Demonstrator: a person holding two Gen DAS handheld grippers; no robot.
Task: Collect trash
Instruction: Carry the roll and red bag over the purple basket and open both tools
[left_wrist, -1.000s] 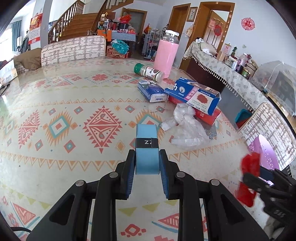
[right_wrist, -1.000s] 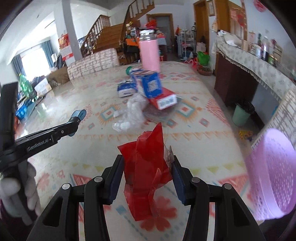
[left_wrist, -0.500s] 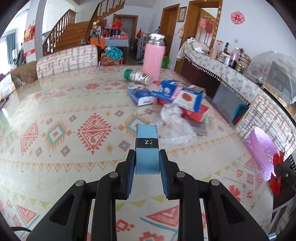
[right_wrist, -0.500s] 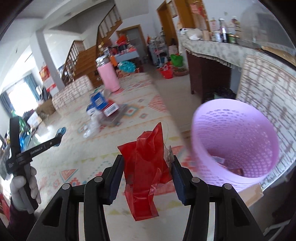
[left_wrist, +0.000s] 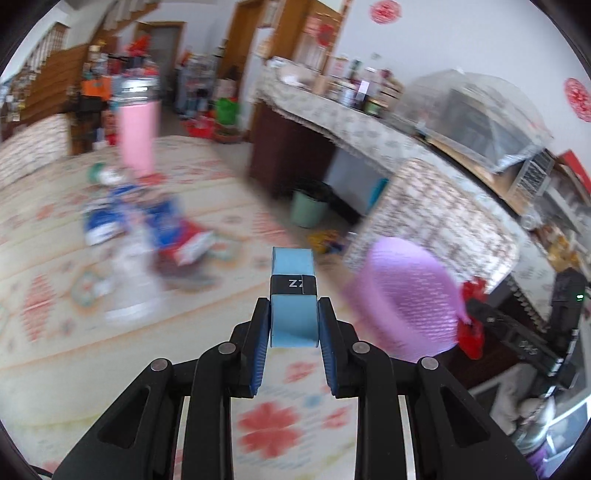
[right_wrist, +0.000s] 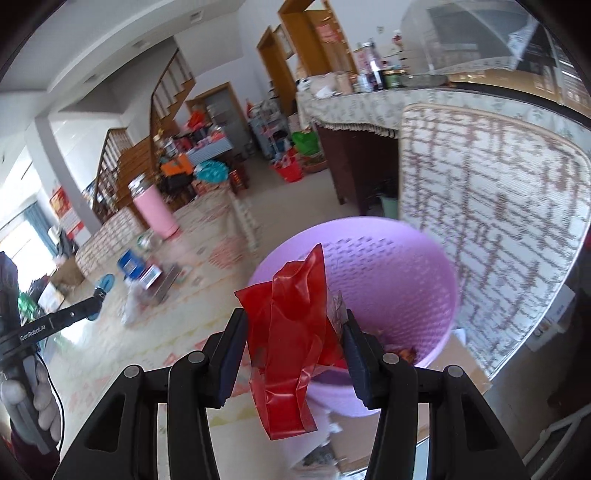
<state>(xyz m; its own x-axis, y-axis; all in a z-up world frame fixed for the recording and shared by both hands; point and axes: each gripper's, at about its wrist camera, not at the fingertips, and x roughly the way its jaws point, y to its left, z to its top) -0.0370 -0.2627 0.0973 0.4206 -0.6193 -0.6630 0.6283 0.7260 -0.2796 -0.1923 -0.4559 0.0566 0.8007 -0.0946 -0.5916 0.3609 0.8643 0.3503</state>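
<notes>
My right gripper (right_wrist: 293, 332) is shut on a crumpled red plastic wrapper (right_wrist: 291, 332) and holds it at the near rim of a purple perforated basket (right_wrist: 399, 280). The basket has a few scraps in its bottom. My left gripper (left_wrist: 293, 321) is shut on a light blue box with a black band (left_wrist: 293, 295), held above the patterned table. From the left wrist view the basket (left_wrist: 410, 299) is to the right, with the right gripper and red wrapper (left_wrist: 471, 328) beside it.
A pile of boxes and clear plastic (left_wrist: 147, 236) and a pink bottle (left_wrist: 136, 129) stand on the table, blurred. A woven chair back (right_wrist: 491, 221) rises behind the basket. A green bin (left_wrist: 308, 206) stands on the floor by a long side table (left_wrist: 351, 114).
Both views swung right. My right gripper carried the red wrapper from over the table to the basket's rim. My left gripper still holds the blue box and now faces the basket.
</notes>
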